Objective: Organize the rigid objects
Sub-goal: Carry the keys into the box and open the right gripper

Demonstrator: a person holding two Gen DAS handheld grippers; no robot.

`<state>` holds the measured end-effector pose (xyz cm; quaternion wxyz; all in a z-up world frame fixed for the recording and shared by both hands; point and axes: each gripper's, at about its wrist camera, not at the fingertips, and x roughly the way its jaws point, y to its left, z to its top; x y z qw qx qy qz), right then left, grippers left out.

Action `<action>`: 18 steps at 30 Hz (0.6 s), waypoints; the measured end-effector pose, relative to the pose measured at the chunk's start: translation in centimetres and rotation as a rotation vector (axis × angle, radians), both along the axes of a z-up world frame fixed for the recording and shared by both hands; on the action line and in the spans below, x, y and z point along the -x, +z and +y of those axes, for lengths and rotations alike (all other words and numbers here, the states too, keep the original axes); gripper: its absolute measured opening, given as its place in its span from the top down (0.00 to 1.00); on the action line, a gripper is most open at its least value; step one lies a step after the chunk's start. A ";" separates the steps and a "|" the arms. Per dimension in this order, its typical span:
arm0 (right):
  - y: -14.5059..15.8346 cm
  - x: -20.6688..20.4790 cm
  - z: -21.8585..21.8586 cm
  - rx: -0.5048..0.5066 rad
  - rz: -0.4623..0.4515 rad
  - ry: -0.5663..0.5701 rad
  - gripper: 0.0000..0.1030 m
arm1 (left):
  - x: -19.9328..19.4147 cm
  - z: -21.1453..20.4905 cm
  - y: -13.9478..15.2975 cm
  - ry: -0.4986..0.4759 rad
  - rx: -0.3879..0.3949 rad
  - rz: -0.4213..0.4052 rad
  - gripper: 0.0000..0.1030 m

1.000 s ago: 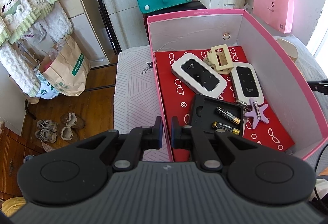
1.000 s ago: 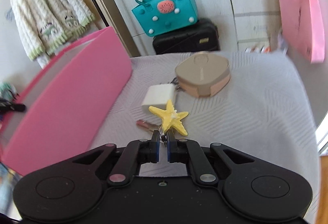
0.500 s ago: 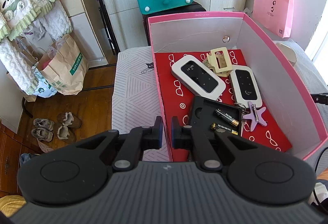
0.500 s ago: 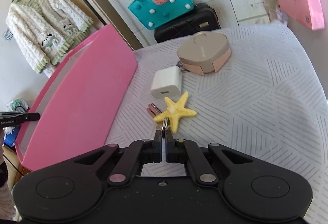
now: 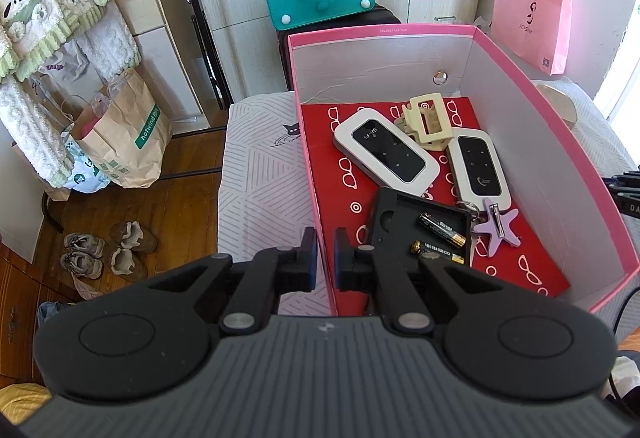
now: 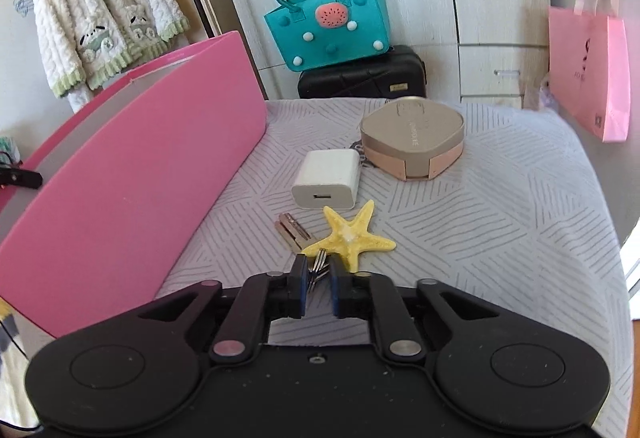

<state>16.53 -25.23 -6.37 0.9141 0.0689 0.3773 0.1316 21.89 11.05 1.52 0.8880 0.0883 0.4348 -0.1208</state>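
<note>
A pink box (image 5: 592,165) stands on the bed and holds two white wifi routers (image 5: 384,151), a cream hair claw (image 5: 426,121), a black tray with two batteries (image 5: 420,230) and a purple starfish keychain (image 5: 500,228). My left gripper (image 5: 325,258) straddles the box's near left wall with only a narrow gap between its fingers. In the right wrist view a yellow starfish keychain (image 6: 352,234) with a key (image 6: 292,228) lies on the bedspread. My right gripper (image 6: 319,284) has its jaws slightly apart around the key ring (image 6: 318,266).
A white charger (image 6: 326,179) and a beige case (image 6: 412,137) lie beyond the starfish. The pink box (image 6: 132,181) stands to the left of them. A teal bag (image 6: 328,21), a black suitcase (image 6: 360,79) and a pink bag (image 6: 588,73) are behind the bed.
My right gripper closed on the key ring half a second ago and has now opened slightly; the starfish has shifted a little. The left gripper pulled back slightly from the box.
</note>
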 end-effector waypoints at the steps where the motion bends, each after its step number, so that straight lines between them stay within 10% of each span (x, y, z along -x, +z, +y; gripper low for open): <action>1: 0.4 0.1 0.0 -0.008 -0.006 0.002 0.95 | 0.0 0.0 0.0 0.000 -0.003 0.000 0.95; 7: 3.7 0.7 -0.4 -0.163 -0.010 0.046 0.95 | -0.2 -0.4 0.2 -0.008 -0.020 0.004 0.95; 18: 11.3 0.9 3.7 -0.138 -0.067 0.180 0.95 | -0.3 -0.8 0.2 -0.026 -0.051 0.018 0.94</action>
